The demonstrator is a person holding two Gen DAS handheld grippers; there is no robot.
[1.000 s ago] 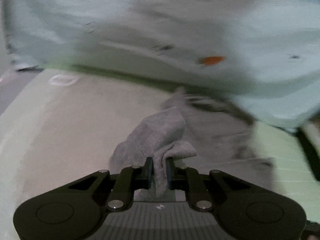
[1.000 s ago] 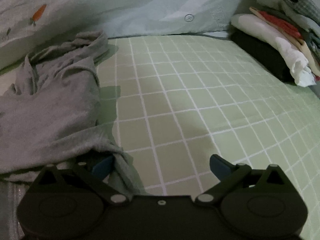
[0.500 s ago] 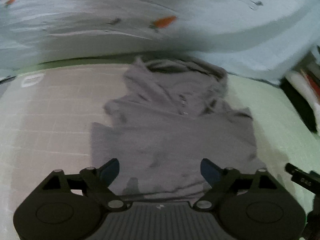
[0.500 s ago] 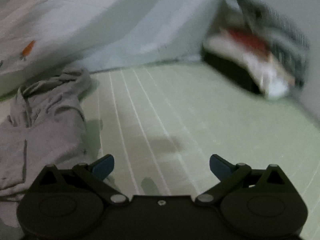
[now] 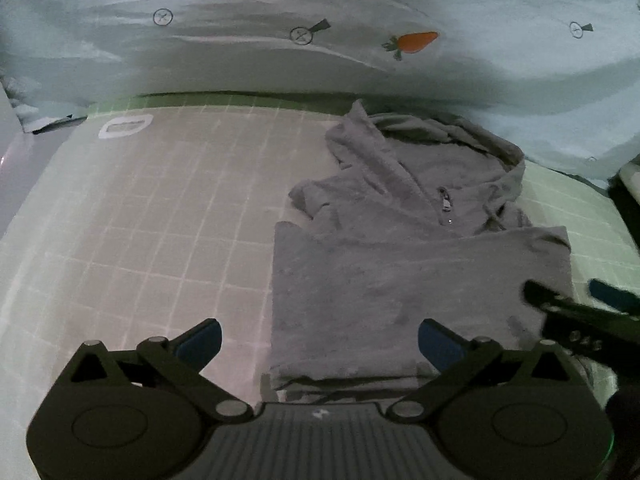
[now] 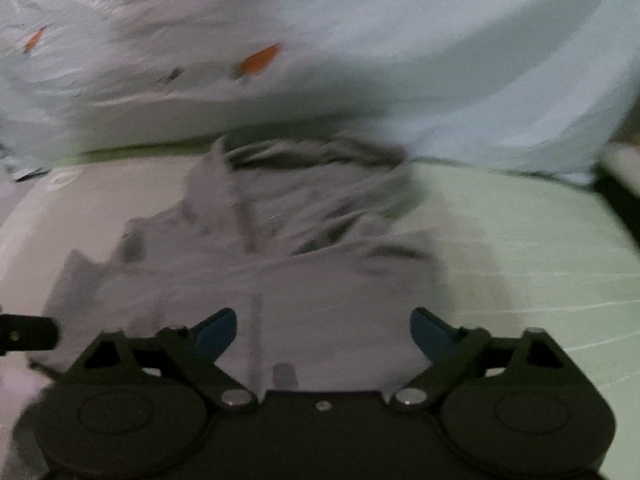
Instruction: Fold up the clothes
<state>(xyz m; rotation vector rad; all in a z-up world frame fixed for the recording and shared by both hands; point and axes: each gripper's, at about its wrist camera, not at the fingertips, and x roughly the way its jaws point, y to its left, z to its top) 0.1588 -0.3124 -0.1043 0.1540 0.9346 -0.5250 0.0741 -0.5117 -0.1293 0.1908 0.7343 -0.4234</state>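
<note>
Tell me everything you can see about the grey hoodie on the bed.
The grey hoodie looks like soft, fleecy knit. It lies flat on the green checked sheet, its lower part folded up into a neat rectangle over the chest. The hood spreads rumpled at the far end, against the carrot-print duvet. A zip pull and a drawcord show at the neck. Neither open gripper holds it: the left gripper and the right gripper hover at its near edge.
</note>
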